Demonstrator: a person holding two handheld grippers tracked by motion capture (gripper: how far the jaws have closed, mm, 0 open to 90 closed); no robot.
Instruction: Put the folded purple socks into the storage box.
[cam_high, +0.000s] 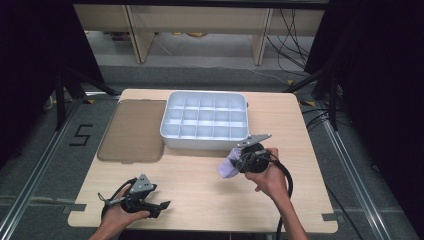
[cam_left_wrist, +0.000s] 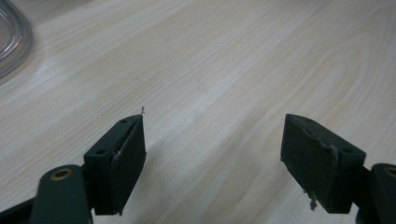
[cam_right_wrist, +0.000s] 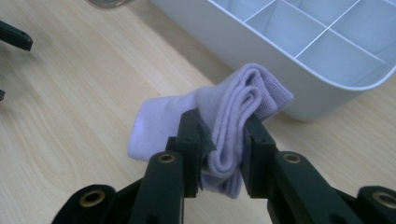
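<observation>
A folded lilac sock (cam_right_wrist: 219, 116) is pinched between the black jaws of my right gripper (cam_right_wrist: 223, 135), which is shut on it. In the high view the right gripper (cam_high: 239, 162) holds the sock (cam_high: 229, 169) a little above the table, just in front of the white divided box (cam_high: 204, 143). My left gripper (cam_high: 159, 206) rests low at the front left of the table. Its jaws stand wide apart with bare wood between them, so the left gripper (cam_left_wrist: 212, 144) is open.
The white box has many small square compartments (cam_right_wrist: 341, 56), all bare. A brown translucent lid (cam_high: 132, 131) lies flat to the left of the box. The wooden tabletop (cam_high: 200, 190) stretches between the two hands.
</observation>
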